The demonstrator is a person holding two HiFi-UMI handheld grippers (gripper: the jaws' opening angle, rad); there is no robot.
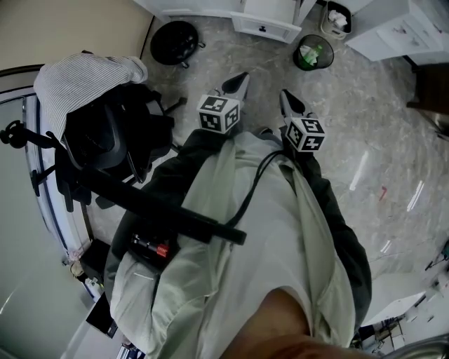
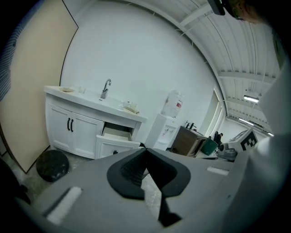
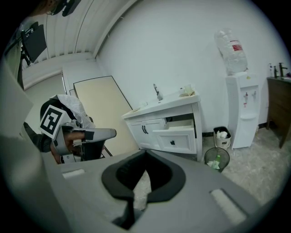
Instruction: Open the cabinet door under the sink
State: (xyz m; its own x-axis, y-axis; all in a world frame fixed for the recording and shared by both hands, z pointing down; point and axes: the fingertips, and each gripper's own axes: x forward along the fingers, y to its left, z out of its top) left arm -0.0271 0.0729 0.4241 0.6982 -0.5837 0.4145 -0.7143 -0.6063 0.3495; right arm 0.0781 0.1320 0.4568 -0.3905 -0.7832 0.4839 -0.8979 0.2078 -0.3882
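The white sink cabinet [image 2: 86, 129] stands across the room by the wall, with a faucet [image 2: 105, 88] on top. Its two doors [image 2: 68, 129] with black handles are closed; the drawer [image 2: 117, 135] beside them is pulled out. In the right gripper view the same cabinet [image 3: 157, 123] shows its doors [image 3: 142, 132] closed and the drawer [image 3: 178, 137] open. My left gripper [image 2: 146, 149] and right gripper [image 3: 145, 151] are both shut and empty, held in front of my body and well short of the cabinet. In the head view the left gripper [image 1: 237, 84] and right gripper [image 1: 290, 103] point toward the drawer [image 1: 265, 26].
A black round stool [image 1: 174, 41] sits on the floor left of the cabinet. A wire waste bin [image 1: 312, 52] and a white bin [image 1: 337, 17] stand to its right, beside a water dispenser [image 3: 241, 107]. A black chair with striped cloth [image 1: 91, 84] is at my left.
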